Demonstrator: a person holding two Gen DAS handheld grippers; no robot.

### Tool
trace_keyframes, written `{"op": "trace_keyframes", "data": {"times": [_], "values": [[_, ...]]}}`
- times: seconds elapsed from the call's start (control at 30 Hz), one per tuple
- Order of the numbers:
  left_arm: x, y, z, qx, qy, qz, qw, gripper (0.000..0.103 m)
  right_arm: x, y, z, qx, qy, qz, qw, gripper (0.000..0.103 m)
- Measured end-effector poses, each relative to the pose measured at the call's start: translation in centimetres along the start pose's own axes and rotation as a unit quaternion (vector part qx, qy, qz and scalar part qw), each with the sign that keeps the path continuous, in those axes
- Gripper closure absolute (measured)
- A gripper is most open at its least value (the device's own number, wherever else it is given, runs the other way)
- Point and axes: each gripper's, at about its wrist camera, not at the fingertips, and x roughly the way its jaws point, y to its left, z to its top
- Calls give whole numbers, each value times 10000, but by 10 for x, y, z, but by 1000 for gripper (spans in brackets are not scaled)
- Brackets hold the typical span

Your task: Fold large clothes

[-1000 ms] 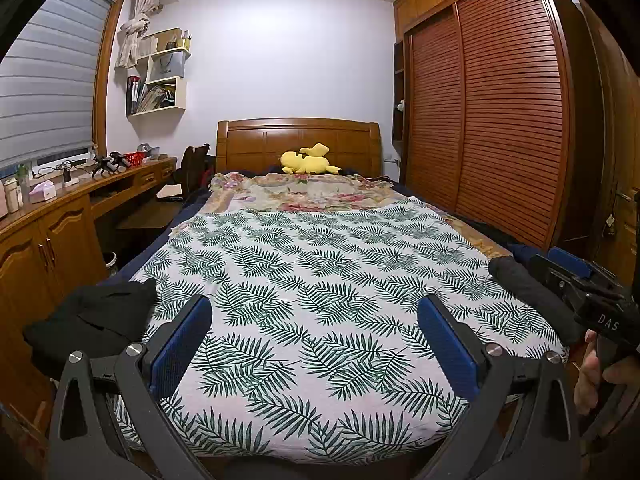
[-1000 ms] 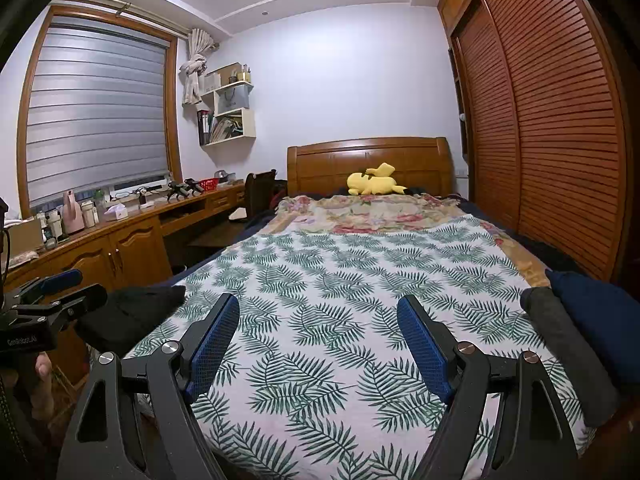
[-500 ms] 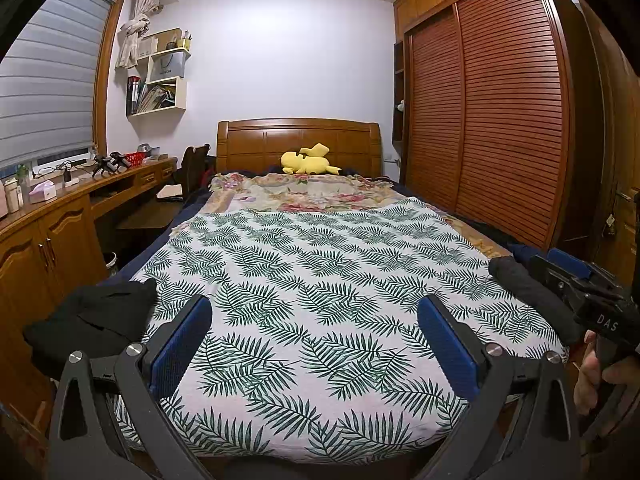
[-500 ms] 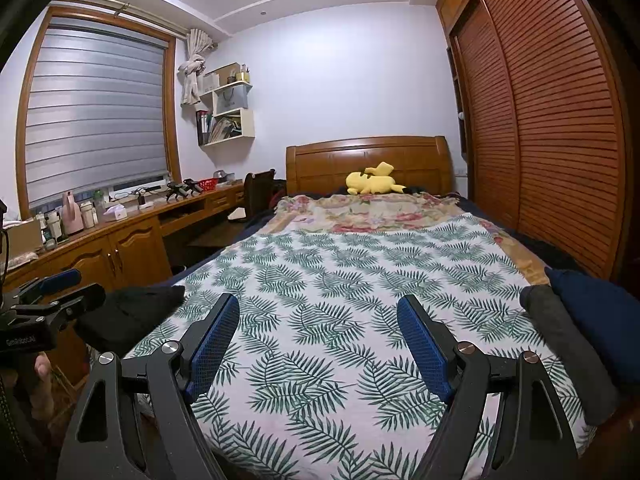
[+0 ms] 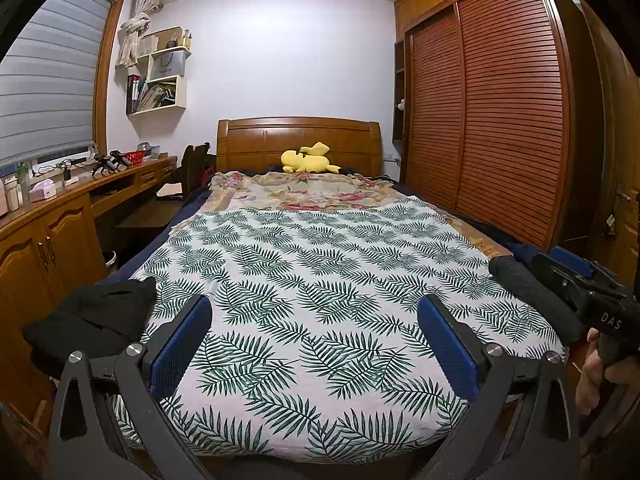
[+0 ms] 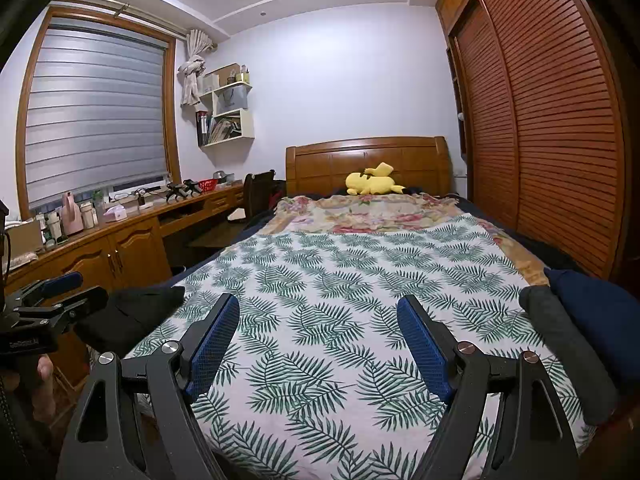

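- Both jaws gape wide, empty: left gripper (image 5: 314, 344) and right gripper (image 6: 318, 340) hover level, side by side, at the bed's (image 5: 320, 264) foot.
- Black garment (image 5: 96, 316) lies crumpled on the bed's left corner; rolled grey garment (image 6: 568, 348) lies at the right edge.

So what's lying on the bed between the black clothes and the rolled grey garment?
Only the leaf-print cover, bare of clothes, between black clothes and grey roll; both views show it.
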Motion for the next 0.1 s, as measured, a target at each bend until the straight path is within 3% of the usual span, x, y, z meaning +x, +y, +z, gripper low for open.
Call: {"op": "trace_keyframes", "data": {"times": [0.1], "values": [[0, 0, 0, 0, 0, 4, 10000, 0, 0, 0, -1, 6, 5, 5, 10000, 21]]}}
